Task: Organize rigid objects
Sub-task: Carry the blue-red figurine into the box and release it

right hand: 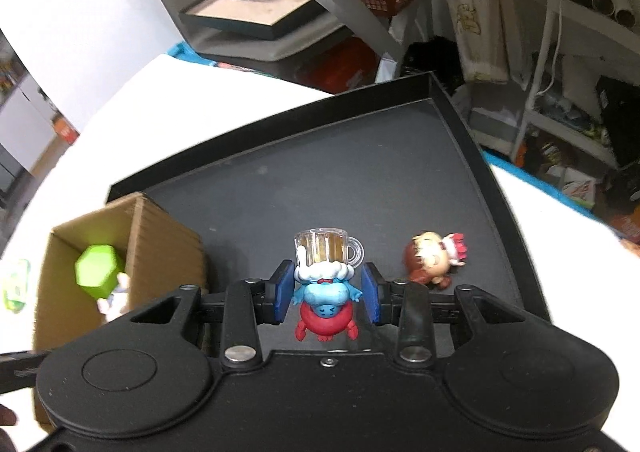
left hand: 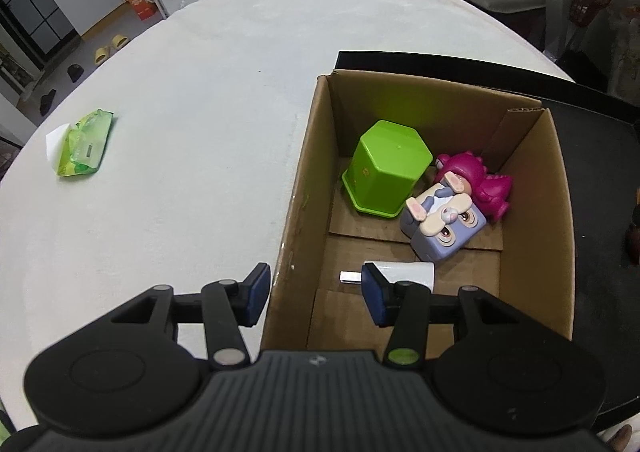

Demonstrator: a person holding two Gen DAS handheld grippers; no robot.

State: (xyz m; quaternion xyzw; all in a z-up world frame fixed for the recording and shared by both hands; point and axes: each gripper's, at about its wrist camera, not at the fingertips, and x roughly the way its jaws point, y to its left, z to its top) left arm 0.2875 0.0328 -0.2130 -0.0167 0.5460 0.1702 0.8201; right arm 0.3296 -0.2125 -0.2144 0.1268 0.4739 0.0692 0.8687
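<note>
Between blue pads (right hand: 285, 294), glossy figurine (right hand: 324, 292), clear ribbed mug, corrugated cardboard box (right hand: 160, 236)

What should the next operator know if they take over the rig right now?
Right gripper: shut on the blue figurine with the beer mug, over the black tray.
Left gripper: straddles the near-left wall of the cardboard box, one pad outside and one inside; whether it clamps the wall is unclear.
In the box: green hexagonal cup upside down, pink dinosaur figure, purple bunny cube, white adapter.
Left: drop the held figurine into the box, then fetch the brown-haired figurine lying on the tray.
The green packet on the white table looks soft; probably leave it.
</note>
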